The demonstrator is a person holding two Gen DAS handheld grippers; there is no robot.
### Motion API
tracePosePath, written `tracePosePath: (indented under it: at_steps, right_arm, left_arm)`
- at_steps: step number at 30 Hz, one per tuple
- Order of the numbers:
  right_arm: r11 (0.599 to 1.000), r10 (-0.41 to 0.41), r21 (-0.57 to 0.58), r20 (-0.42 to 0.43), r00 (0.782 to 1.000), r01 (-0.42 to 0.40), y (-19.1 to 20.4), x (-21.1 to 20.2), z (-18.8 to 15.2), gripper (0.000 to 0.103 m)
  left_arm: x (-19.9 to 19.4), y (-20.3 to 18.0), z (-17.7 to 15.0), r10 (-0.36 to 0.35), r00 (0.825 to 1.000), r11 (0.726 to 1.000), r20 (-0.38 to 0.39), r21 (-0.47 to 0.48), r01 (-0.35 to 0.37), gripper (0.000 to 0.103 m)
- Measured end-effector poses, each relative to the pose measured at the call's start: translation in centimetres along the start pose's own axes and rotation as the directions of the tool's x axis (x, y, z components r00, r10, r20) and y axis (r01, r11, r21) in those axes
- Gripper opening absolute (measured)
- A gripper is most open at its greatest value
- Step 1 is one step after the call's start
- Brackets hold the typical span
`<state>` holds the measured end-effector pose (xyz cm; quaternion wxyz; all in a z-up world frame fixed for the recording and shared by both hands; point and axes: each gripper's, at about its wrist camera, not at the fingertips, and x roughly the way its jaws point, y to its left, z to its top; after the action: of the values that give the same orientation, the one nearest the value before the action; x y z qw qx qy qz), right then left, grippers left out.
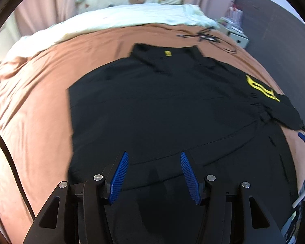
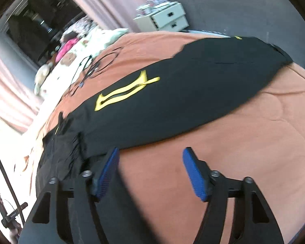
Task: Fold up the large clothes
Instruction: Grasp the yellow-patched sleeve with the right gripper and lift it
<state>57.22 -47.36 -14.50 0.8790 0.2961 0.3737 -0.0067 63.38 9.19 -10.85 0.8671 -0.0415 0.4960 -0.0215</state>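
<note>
A large black shirt [image 1: 162, 105] lies spread flat on the brown bedspread [image 1: 34, 105], collar at the far end, with a yellow neck label and a yellow logo [image 1: 260, 88] on its right sleeve. My left gripper [image 1: 154, 156] is open and empty, just above the shirt's near hem. In the right wrist view the shirt's right sleeve [image 2: 172, 93] with the yellow logo [image 2: 124, 91] stretches across the bedspread [image 2: 244, 134]. My right gripper [image 2: 152, 152] is open and empty, above the sleeve's near edge and the bare bedspread; it shows small at the left wrist view's right edge [image 1: 304, 136].
Black cables [image 1: 207, 37] lie on the bedspread beyond the collar. A pale quilt [image 1: 122, 18], pillows and soft toys lie at the bed's far end. A white drawer unit [image 2: 164, 18] stands by the grey wall. A black cable [image 1: 12, 162] hangs at left.
</note>
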Motion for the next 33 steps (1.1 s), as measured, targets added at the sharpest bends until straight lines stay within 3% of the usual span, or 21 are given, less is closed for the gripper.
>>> tracePosePath:
  at_steps: [12,18,20,21,22,25,33]
  right_arm:
    - [0.991,-0.042,0.128,-0.005,0.999,0.042,-4.6,2.1,2.1,0.044]
    - [0.986,-0.050,0.161,0.050,0.997,0.041,-4.8,3.8,3.9,0.041]
    - [0.987,-0.063,0.152,0.068,0.996,0.052,-4.6,4.2,4.3,0.031]
    - [0.988,-0.073,0.143,0.070,0.995,0.063,-4.5,4.5,4.5,0.021]
    - [0.989,-0.078,0.133,0.071,0.994,0.068,-4.3,4.7,4.5,0.014]
    - [0.995,-0.078,0.074,0.104,0.991,0.071,-3.0,4.2,4.8,0.005]
    - [0.995,0.009,-0.095,0.210,0.978,0.012,4.9,-1.7,6.2,0.001]
  left_arm:
    - [5.6,-11.5,3.9,-0.110,0.994,0.985,-0.028,0.134,0.113,0.056]
    - [10.0,-17.0,4.8,-0.144,0.988,0.965,-0.047,0.213,0.151,0.054]
    - [11.7,-18.8,4.6,-0.145,0.987,0.956,-0.075,0.247,0.159,0.049]
    - [12.6,-19.8,4.5,-0.135,0.987,0.951,-0.093,0.269,0.155,0.045]
    - [13.4,-20.7,4.4,-0.121,0.987,0.945,-0.105,0.293,0.147,0.043]
    - [14.2,-22.8,4.3,-0.107,0.990,0.925,-0.097,0.355,0.135,0.043]
    - [15.5,-24.7,4.9,-0.132,0.986,0.930,-0.098,0.331,0.158,0.041]
